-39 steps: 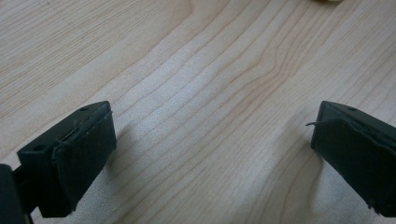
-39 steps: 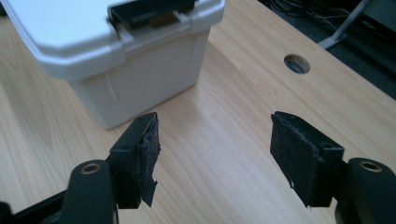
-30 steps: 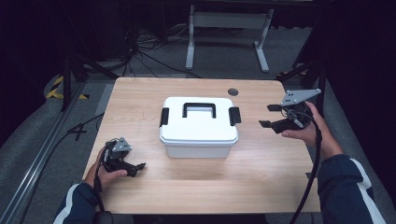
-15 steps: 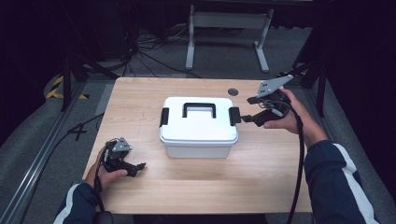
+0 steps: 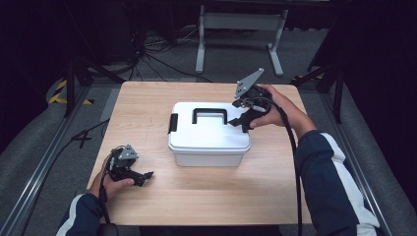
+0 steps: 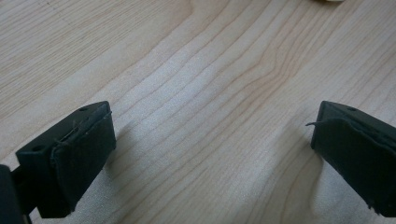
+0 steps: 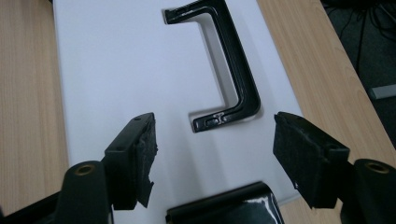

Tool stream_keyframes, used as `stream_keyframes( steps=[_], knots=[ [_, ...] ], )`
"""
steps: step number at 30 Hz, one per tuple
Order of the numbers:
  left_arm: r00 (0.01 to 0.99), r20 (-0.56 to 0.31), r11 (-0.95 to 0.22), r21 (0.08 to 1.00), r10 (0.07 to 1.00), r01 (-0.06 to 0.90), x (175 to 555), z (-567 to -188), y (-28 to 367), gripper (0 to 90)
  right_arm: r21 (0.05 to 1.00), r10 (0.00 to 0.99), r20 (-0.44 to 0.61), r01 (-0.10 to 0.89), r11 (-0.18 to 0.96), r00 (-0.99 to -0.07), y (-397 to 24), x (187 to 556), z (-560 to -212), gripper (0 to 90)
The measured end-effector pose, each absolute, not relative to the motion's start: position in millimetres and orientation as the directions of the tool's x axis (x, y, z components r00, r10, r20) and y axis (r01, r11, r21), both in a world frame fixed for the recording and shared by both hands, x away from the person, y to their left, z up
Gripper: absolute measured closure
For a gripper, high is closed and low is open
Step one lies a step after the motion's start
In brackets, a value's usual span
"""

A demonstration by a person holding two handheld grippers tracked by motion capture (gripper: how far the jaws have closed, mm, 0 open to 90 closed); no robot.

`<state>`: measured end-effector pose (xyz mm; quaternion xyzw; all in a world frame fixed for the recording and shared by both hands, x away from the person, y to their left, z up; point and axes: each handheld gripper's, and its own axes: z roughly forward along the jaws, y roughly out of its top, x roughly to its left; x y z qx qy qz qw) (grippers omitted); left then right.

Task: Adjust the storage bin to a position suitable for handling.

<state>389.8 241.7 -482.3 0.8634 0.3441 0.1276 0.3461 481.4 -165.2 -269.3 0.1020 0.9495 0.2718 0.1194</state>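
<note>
High view: a white lidded storage box point(image 5: 209, 135) sits shut at the centre of the wooden table point(image 5: 147, 98), contents hidden. The right gripper point(image 5: 236, 120) hovers over its 3 o'clock edge; the left gripper point(image 5: 145, 177) rests at 8 o'clock, well apart. Right gripper view: jaws wide, empty, above the lid's black handle point(image 7: 233, 79) and the side latch point(image 7: 224, 207). Left gripper view: jaws wide over bare wood.
</note>
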Motion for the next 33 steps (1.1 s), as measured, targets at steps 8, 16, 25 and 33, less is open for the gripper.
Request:
stream_keyframes(
  steps=[8,16,25,33],
  knots=[
    [0.731,-0.019,-0.523,0.686,0.682,0.506,389.8,-482.4,241.7,0.2,0.482,0.25,-0.111,0.168,0.86,-0.962,-148.0,502.8,-283.8,27.0],
    [0.728,-0.016,-0.522,0.687,0.685,0.506,389.1,-482.4,242.2,0.4,0.423,0.239,-0.056,0.193,0.885,-0.969,-140.7,518.1,-289.4,26.3],
    [0.728,-0.016,-0.522,0.687,0.685,0.506,389.2,-482.4,242.2,0.5,0.387,0.213,-0.049,0.178,0.905,-0.976,-134.3,525.2,-292.4,27.7],
    [0.728,-0.019,-0.521,0.686,0.685,0.508,388.9,-482.5,242.1,0.5,0.362,0.165,-0.069,0.129,0.923,-0.984,-127.7,520.5,-289.4,34.3]
  ],
)
